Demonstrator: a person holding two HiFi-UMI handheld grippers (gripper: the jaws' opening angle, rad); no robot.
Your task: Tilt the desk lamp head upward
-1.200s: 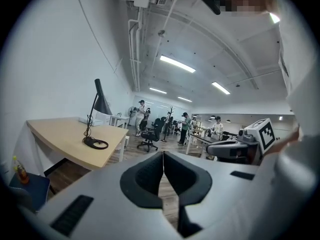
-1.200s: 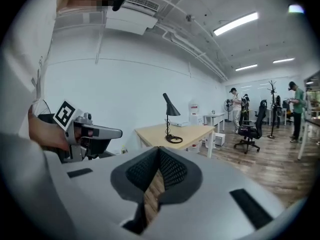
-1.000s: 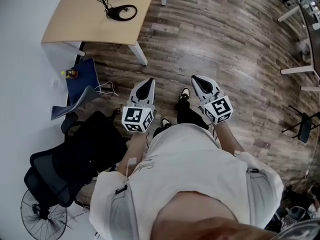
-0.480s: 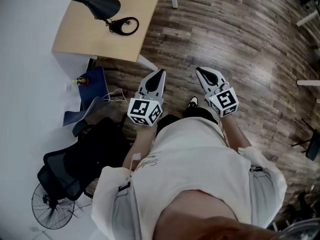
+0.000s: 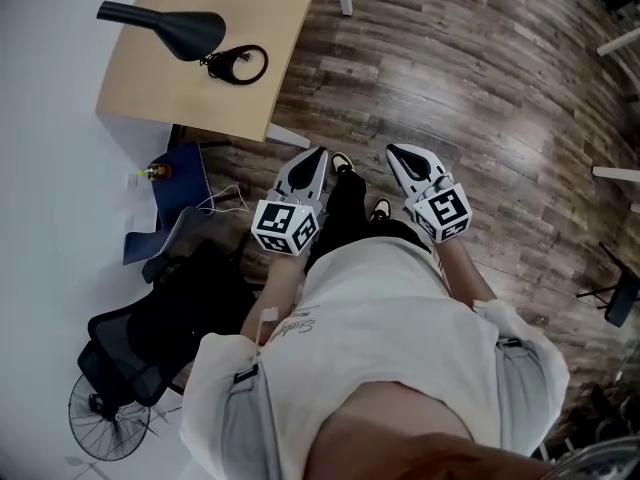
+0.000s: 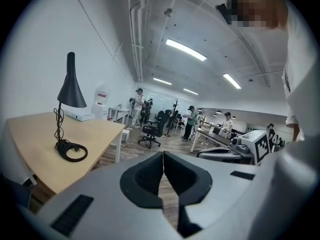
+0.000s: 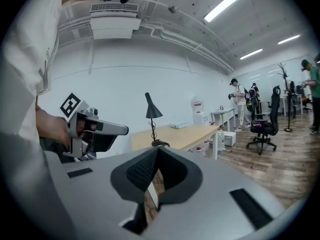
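on desk [image 5: 205, 103], black lamp [image 5: 188, 31]; left gripper [image 5: 318, 154], right gripper [image 5: 393, 151] well apart from it, jaws pressed together

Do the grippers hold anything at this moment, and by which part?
Nothing is held. The left gripper and right gripper have jaws together, empty; the desk lamp stands apart on the desk.

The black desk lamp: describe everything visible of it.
The black desk lamp looks matt, probably metal. Its slim cone shade opens downward, narrow neck pointing up. A thin upright stem, with a black cord twisted round it, drops to an open ring base resting on the light wooden desk. Nothing else touches it.
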